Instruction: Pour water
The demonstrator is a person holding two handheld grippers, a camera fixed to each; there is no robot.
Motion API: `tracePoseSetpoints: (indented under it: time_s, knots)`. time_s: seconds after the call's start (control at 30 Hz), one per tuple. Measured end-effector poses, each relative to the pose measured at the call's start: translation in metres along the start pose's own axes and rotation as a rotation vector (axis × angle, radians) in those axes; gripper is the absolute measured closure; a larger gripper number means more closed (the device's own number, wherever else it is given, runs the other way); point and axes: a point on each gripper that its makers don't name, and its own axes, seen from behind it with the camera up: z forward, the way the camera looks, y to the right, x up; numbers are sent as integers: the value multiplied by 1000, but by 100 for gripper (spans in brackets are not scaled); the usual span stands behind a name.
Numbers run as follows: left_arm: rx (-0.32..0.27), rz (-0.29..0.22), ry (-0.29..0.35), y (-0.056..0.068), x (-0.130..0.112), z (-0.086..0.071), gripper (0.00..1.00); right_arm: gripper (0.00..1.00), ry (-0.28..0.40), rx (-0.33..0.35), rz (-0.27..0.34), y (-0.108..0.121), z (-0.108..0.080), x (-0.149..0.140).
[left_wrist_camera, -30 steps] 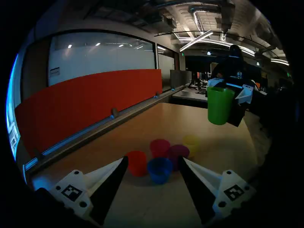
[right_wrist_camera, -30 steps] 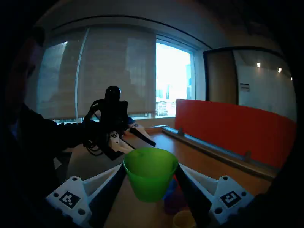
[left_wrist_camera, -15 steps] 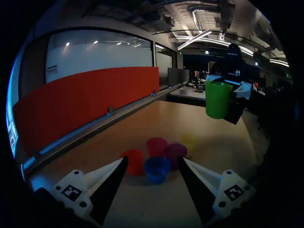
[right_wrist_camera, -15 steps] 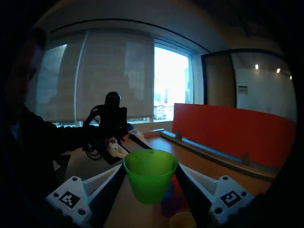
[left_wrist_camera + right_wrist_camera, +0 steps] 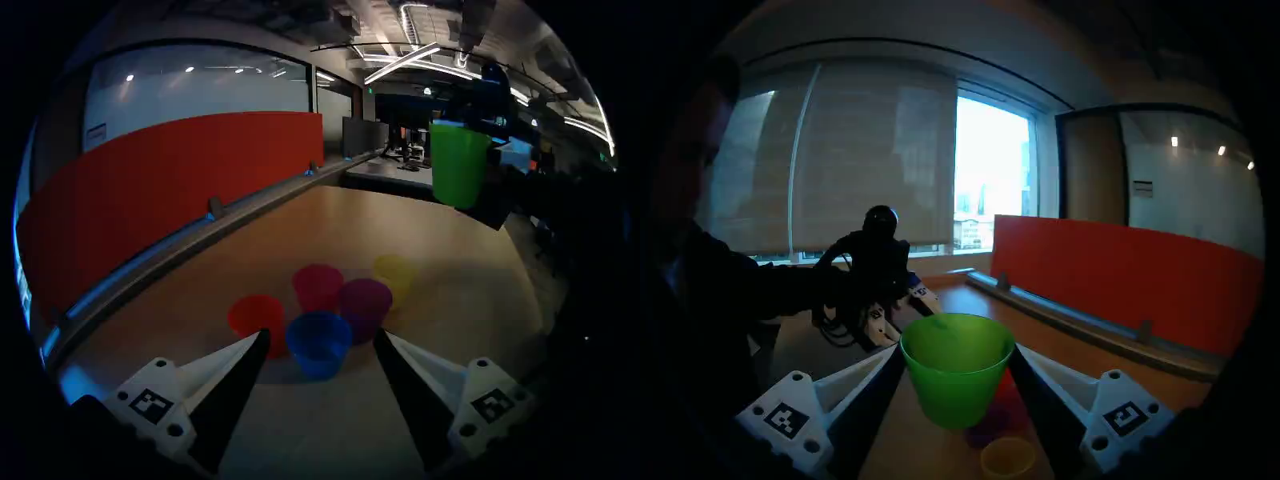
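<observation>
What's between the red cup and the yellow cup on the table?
The pink cup and the purple cup, side by side, as seen in the left gripper view.

This is an open-plan office: a red partition (image 5: 168, 184) lines the wooden surface's (image 5: 448, 264) far edge, with more desks (image 5: 392, 164), strip ceiling lights (image 5: 404, 62) and blind-covered windows (image 5: 872, 160).

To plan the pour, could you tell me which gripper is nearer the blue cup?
Left. The left gripper is right at the blue cup; the right gripper holds the green cup aloft, farther off.
</observation>
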Motion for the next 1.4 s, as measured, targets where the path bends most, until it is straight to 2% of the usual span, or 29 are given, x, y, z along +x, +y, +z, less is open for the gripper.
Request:
tracePoseSetpoints:
  time_s: [0.27,0.57,1.03,1.4]
  knots:
    - [-6,7,-64,2,-23,26,4,7,-5,-22,-3,8,-9,-2]
    - [2,10,-112,-2,-41,48,4,8,-17,-41,-1,15,-18,-10]
    - [1,-15,-135,-5,-53,74,4,7,-24,-54,5,24,-24,-18]
    - [-1,-24,-143,-5,-54,88,4,8,-26,-62,10,27,-28,-21]
